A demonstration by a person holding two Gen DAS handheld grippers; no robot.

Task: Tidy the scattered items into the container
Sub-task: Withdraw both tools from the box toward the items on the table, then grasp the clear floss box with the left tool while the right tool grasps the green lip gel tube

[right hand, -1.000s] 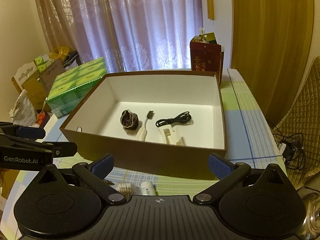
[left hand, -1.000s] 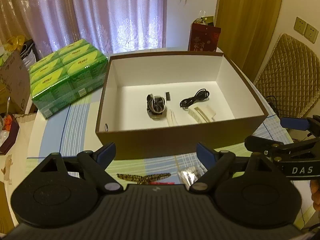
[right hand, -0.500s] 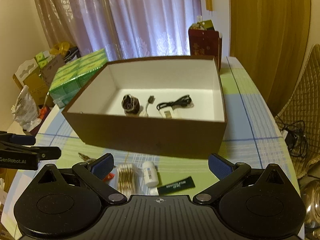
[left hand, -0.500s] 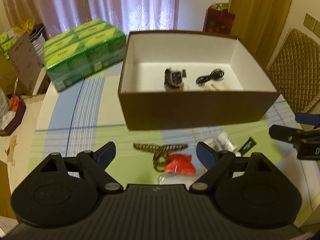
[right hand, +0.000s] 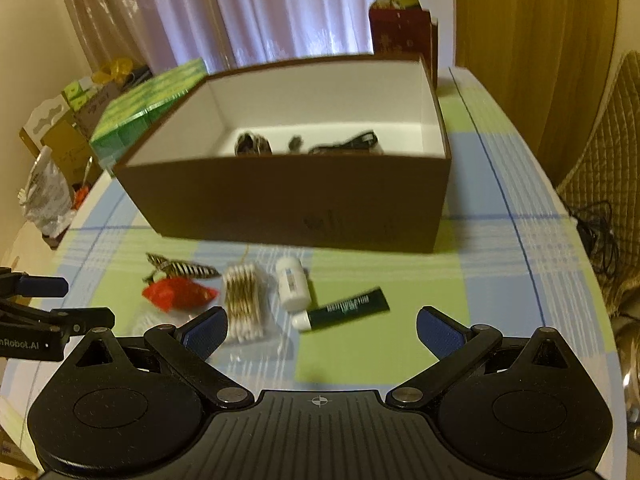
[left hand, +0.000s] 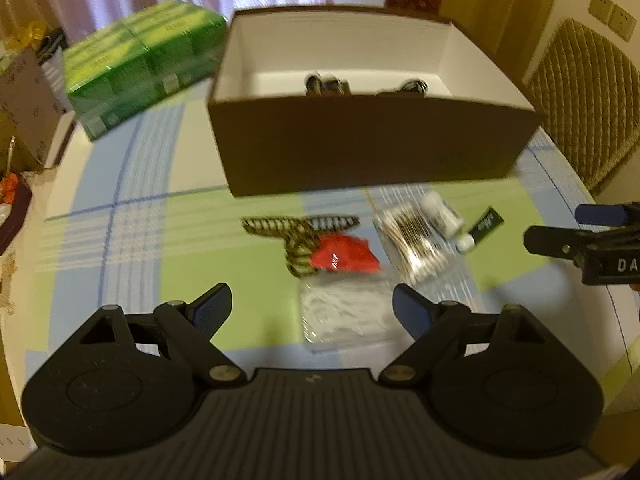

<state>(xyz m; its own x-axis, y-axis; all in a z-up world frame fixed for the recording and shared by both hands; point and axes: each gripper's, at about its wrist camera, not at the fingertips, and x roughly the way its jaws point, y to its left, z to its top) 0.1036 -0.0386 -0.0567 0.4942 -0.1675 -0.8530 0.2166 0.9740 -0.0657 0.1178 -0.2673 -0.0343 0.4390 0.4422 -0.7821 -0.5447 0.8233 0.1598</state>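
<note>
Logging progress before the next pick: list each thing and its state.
Brown cardboard box: open, partly filled.
Black coiled cable: in the box.
Bag of cotton swabs: on the table.
White pill bottle: lying down.
Dark green tube: lying outside.
Left tool: open, empty.
Right tool: open, empty.

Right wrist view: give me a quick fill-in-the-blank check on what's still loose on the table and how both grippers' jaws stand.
1. The dark green tube lies on the tablecloth, ____ the brown box.
2. The white bottle lies between the green tube and the bag of ____ swabs.
3. The jaws of the right gripper are ____ and hold nothing.
4. The left gripper hangs with open jaws above a ____ plastic bag.

Missing words: outside; cotton; open; clear
</note>
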